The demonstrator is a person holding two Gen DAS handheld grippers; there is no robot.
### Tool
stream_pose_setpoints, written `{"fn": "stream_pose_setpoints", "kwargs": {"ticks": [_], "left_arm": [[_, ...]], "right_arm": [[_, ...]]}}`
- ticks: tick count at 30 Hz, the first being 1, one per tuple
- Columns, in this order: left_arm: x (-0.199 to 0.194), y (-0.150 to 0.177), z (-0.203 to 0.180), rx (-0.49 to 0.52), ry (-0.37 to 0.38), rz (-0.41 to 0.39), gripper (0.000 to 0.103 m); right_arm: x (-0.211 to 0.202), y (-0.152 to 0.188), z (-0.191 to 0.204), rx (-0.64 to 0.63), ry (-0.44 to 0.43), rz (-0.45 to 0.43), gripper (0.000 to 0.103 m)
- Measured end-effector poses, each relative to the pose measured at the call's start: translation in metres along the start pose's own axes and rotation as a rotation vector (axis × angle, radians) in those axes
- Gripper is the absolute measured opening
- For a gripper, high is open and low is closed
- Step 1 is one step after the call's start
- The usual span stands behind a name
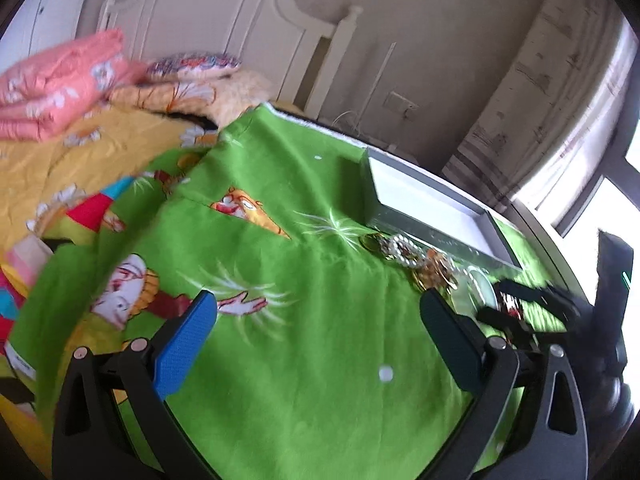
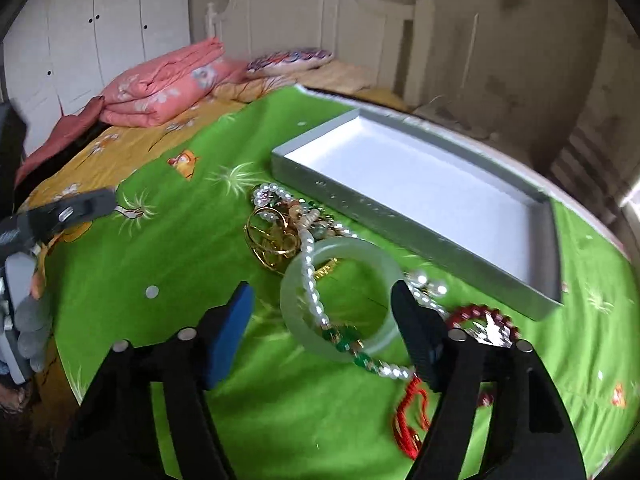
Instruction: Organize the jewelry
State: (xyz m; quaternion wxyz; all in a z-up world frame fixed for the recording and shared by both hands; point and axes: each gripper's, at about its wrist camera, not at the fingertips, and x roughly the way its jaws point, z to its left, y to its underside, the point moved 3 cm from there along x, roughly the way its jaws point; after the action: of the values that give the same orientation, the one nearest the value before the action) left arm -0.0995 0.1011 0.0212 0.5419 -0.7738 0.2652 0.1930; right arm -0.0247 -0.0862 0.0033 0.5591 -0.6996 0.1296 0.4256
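A pile of jewelry (image 2: 288, 224) lies on a green cartoon cloth (image 2: 180, 264), in front of an open grey box with a white inside (image 2: 420, 184). The pile holds a pale green jade bangle (image 2: 340, 348), a pearl strand (image 2: 312, 280), gold pieces (image 2: 272, 240) and a red bead bracelet (image 2: 488, 316). My right gripper (image 2: 324, 300) is open, its jaws on either side of the bangle, just above it. My left gripper (image 1: 320, 308) is open and empty over bare cloth, left of the pile (image 1: 416, 256). The box (image 1: 424, 200) lies beyond it.
The cloth covers a table beside a bed with a yellow sheet (image 2: 120, 148), a folded pink quilt (image 2: 160, 88) and a pillow (image 2: 288, 58). A white headboard (image 2: 320, 8) and wardrobe (image 2: 80, 40) stand behind. The other gripper shows at the right of the left wrist view (image 1: 532, 304).
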Motion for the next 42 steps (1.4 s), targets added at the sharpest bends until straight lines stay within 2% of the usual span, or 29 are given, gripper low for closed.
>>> {"fn": "stream_pose_setpoints", "kwargs": {"ticks": [2,3,4,5,6,7,14,16,19,20,21,23,25,27,29,34,39,42], "left_arm": [[-0.007,0.004,-0.005,0.024,0.001,-0.004,0.1],[-0.01,0.006,-0.005,0.035,0.001,-0.004,0.1],[-0.013,0.008,-0.006,0.049,-0.001,-0.003,0.1],[-0.015,0.01,-0.006,0.062,-0.005,-0.002,0.1],[-0.016,0.012,-0.008,0.074,-0.01,0.0,0.1],[-0.014,0.013,-0.009,0.08,-0.012,0.005,0.1],[-0.003,0.021,-0.024,0.11,0.001,0.051,0.1],[0.0,0.022,-0.031,0.134,0.005,0.064,0.1],[0.004,0.022,-0.04,0.173,-0.011,0.085,0.1],[0.006,0.022,-0.042,0.182,-0.012,0.092,0.101],[0.007,0.022,-0.046,0.19,-0.013,0.099,0.101],[0.013,0.023,-0.055,0.216,-0.01,0.119,0.101],[0.02,0.026,-0.069,0.253,-0.009,0.138,0.101],[0.027,0.029,-0.082,0.282,0.0,0.159,0.101],[0.037,0.032,-0.096,0.305,0.01,0.184,0.101],[0.057,0.03,-0.128,0.327,0.048,0.211,0.101],[0.087,0.018,-0.149,0.327,0.039,0.218,0.099],[0.107,0.011,-0.157,0.34,-0.002,0.224,0.084]], "right_arm": [[0.008,-0.001,-0.005,0.017,-0.033,0.028,0.064],[0.009,-0.001,-0.007,0.03,-0.053,0.031,0.055],[0.009,-0.001,-0.008,0.056,-0.112,0.029,0.044],[0.008,0.0,-0.008,0.074,-0.154,0.023,0.038],[0.008,0.003,-0.009,0.082,-0.167,0.021,0.027],[0.007,0.004,-0.01,0.083,-0.168,0.023,0.025],[0.012,0.006,-0.012,0.086,-0.201,0.024,0.025],[0.006,0.007,-0.012,0.096,-0.239,-0.012,0.014],[-0.009,0.01,-0.02,0.145,-0.269,-0.075,0.011],[-0.016,0.01,-0.022,0.168,-0.298,-0.095,0.011],[-0.024,0.013,-0.027,0.22,-0.361,-0.129,0.011],[-0.037,0.018,-0.04,0.326,-0.504,-0.185,0.011],[-0.058,0.022,-0.054,0.418,-0.652,-0.282,0.011],[-0.077,0.027,-0.065,0.467,-0.728,-0.358,0.011],[-0.093,0.031,-0.075,0.504,-0.766,-0.409,0.011],[-0.122,0.04,-0.094,0.509,-0.754,-0.478,0.011],[-0.129,0.053,-0.107,0.527,-0.717,-0.497,0.011],[-0.125,0.055,-0.114,0.555,-0.706,-0.494,0.011]]}}
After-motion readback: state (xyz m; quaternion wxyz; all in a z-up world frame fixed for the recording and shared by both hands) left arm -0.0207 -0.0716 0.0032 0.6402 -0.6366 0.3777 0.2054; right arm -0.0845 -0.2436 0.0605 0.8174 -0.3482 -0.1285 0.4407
